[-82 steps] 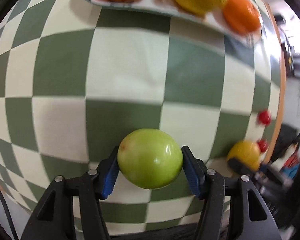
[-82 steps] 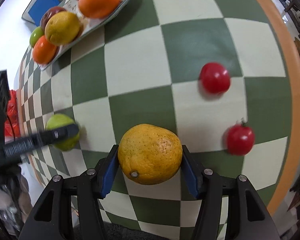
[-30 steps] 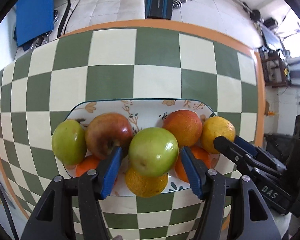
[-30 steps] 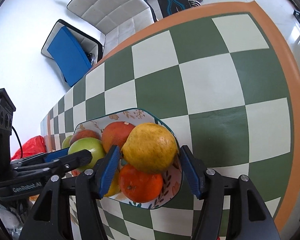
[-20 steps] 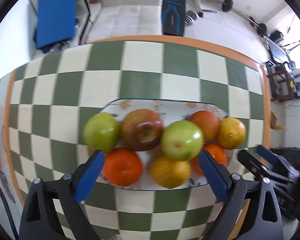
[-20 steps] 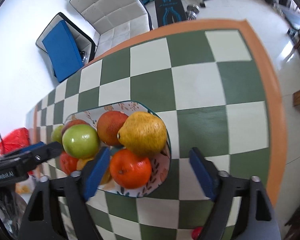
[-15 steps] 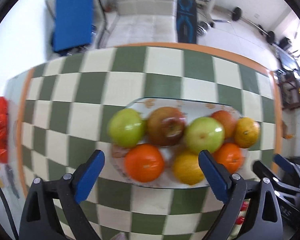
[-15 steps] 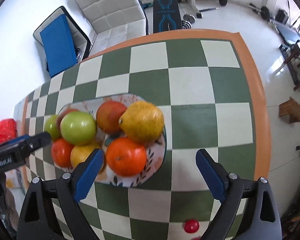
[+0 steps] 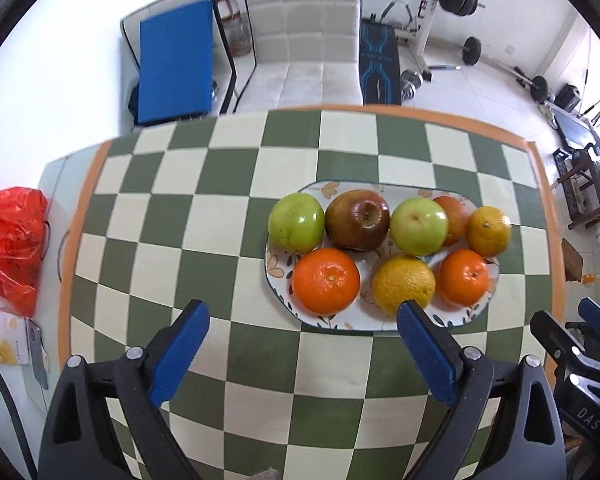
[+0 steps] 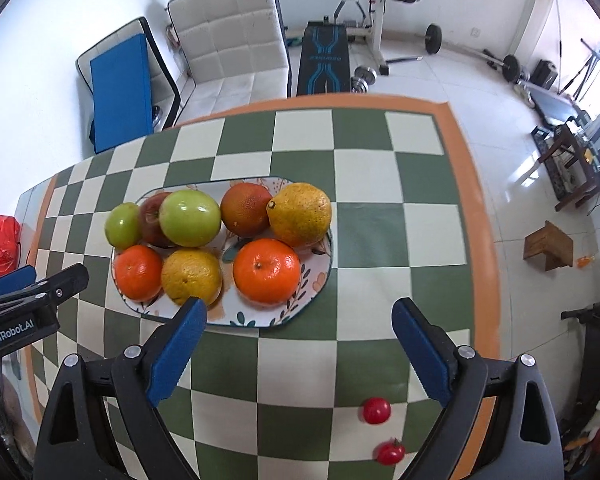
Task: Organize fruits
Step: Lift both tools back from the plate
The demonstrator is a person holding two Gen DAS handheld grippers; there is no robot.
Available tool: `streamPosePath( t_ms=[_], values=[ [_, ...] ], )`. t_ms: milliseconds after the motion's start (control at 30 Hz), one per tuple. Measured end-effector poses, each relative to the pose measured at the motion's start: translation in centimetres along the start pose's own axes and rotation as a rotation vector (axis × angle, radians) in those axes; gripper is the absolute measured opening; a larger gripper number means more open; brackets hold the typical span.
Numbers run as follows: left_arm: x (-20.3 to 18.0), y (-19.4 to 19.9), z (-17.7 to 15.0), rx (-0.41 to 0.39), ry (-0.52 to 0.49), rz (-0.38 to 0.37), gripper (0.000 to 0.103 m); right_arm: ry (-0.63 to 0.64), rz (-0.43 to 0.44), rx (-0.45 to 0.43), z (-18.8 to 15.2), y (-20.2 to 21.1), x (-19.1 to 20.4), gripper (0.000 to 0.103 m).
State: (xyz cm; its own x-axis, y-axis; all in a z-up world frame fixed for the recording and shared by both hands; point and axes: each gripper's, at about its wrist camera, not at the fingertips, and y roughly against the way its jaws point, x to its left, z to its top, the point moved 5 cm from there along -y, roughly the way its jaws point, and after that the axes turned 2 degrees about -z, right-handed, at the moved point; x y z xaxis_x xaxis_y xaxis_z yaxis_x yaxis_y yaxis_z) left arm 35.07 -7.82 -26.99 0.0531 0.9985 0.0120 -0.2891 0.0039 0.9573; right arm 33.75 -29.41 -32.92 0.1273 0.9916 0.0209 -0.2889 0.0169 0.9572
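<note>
Both the left tool (image 9: 302, 322) and the right tool (image 10: 299, 318) hang released and empty above the checkered worktop (image 9: 148, 240). Eight fruits fill the plate (image 10: 260, 318); two tomatoes (image 10: 376, 410) lie near, right of it.

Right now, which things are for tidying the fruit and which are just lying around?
For the job:
plate
green apples
red apple
oranges
two tomatoes, not on the plate
left gripper and right gripper, both open

Just lying around:
red bag
white chair
weight bench
blue pad
</note>
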Motion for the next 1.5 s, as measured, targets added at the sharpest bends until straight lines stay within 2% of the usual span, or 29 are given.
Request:
streamPosePath(
  t_ms=[400, 667, 867, 1267, 1400, 1500],
  values=[
    [-0.7, 9.8, -3.1, -0.165, -0.035, -0.045, 0.096, 0.001, -0.002, -0.139, -3.4, 10.5, -0.2, 0.096],
    [-1.3, 15.0, -5.9, -0.228, -0.048, -0.083, 0.096, 0.016, -0.002, -0.240, -6.0, 18.1, 0.2, 0.096],
    [-1.8, 18.0, -7.7, -0.270, -0.076, -0.083, 0.096, 0.015, 0.009, -0.285, -7.8, 22.4, 0.2, 0.096],
    [-1.7, 20.4, -9.2, -0.303, -0.050, -0.091, 0.096, 0.008, 0.032, -0.316, -10.3, 26.4, 0.5, 0.096],
    [-1.2, 20.1, -9.0, -0.294, -0.032, -0.084, 0.102, 0.001, 0.046, -0.317, -10.1, 26.3, 0.7, 0.100],
    [-1.1, 19.4, -8.8, -0.278, -0.024, -0.084, 0.102, -0.015, 0.066, -0.312, -9.8, 25.6, 0.6, 0.100]
  ],
)
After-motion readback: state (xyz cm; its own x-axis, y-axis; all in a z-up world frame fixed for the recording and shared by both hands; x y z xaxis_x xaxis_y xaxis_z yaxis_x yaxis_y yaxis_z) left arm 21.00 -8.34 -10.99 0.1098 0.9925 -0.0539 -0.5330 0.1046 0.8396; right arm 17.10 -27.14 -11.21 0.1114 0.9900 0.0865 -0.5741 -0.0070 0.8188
